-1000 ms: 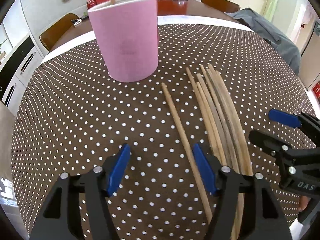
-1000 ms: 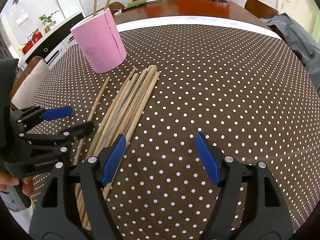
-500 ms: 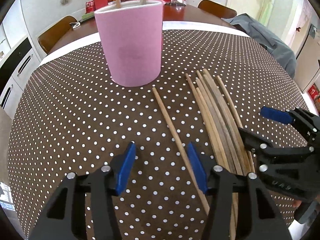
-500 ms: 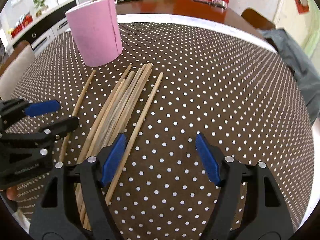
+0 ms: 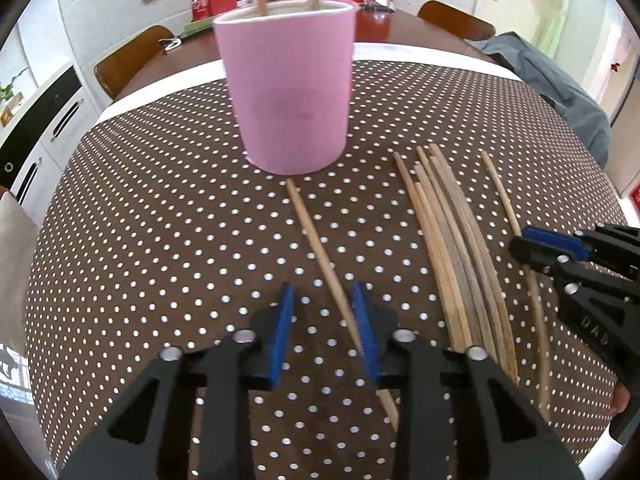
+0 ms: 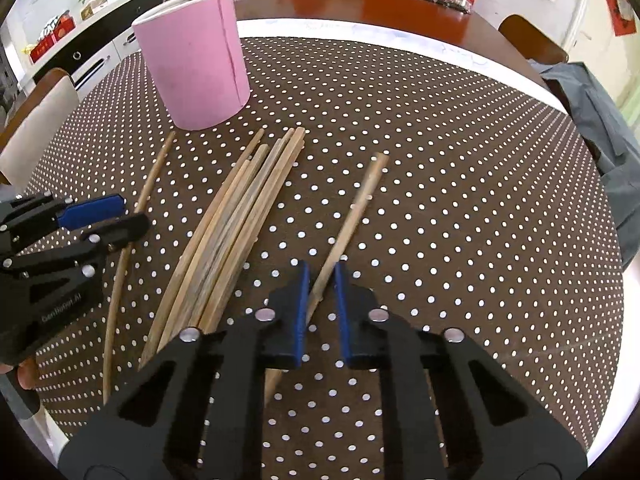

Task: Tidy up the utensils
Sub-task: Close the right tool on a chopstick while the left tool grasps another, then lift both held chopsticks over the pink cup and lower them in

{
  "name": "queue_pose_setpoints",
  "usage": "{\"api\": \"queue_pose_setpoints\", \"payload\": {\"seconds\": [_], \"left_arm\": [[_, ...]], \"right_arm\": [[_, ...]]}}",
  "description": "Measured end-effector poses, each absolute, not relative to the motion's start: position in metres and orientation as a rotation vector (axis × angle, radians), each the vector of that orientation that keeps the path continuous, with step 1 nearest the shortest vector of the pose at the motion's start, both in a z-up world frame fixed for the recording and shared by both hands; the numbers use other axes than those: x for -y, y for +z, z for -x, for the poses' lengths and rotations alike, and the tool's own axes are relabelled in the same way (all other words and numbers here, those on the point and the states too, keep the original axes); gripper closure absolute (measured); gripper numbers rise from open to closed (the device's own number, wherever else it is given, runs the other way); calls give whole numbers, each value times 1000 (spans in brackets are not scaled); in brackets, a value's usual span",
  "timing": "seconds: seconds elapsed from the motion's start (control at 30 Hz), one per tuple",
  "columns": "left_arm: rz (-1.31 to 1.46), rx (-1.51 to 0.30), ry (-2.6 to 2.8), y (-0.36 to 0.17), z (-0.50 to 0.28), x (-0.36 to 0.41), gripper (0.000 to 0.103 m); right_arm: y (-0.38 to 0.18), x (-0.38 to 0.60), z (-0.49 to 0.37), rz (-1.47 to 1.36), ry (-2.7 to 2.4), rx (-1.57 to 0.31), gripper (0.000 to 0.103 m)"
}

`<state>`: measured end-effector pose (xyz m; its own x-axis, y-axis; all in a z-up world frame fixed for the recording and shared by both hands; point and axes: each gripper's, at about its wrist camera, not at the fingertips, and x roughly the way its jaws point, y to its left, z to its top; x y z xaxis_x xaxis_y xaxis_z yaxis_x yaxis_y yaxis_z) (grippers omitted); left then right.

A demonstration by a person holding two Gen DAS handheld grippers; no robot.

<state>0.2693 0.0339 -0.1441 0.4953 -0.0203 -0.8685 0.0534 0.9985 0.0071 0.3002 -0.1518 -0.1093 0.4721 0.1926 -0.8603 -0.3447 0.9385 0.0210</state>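
The pink holder (image 5: 290, 92) stands upright on the polka-dot tablecloth (image 5: 160, 220) with two chopsticks already in it, and everything else lies on the near side of it.

Just below the holder's base, a single chopstick (image 5: 316, 240) runs toward the left gripper (image 5: 324, 334). That gripper's jaws have just been closing from a wide stance to a narrow one. The stick lies between them against the right-hand pad, with a clear gap on the other side, so the pads do not yet clamp it.

To the right of that stick, and still near the holder, the bundle of chopsticks (image 5: 452, 248) rests untouched.

Farther right again, another lone chopstick (image 6: 352, 216) has been drawn apart from the bundle. The right gripper (image 6: 322, 300) has just snapped closed and now pinches its lower part between both blue pads.

Each hand has therefore singled out one stick. The right looks ready to lift toward the holder. The left probably needs a little more squeeze first.
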Motion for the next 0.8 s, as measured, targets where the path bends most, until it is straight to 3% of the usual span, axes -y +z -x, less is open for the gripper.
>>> {"api": "queue_pose_setpoints", "payload": {"seconds": [0.03, 0.13, 0.47, 0.8], "left_arm": [[-25, -1054, -40, -144, -269, -37, 92], [-17, -1056, -36, -144, -265, -42, 98], [52, -976, -94, -131, -246, -48, 98], [86, -714, -180, -78, -217, -41, 98]], "right_arm": [[-109, 154, -303, 151, 336, -1033, 96], [-110, 162, -309, 122, 347, -1039, 97], [-102, 181, -304, 9, 406, -995, 97], [-58, 191, -275, -130, 511, -804, 97]]}}
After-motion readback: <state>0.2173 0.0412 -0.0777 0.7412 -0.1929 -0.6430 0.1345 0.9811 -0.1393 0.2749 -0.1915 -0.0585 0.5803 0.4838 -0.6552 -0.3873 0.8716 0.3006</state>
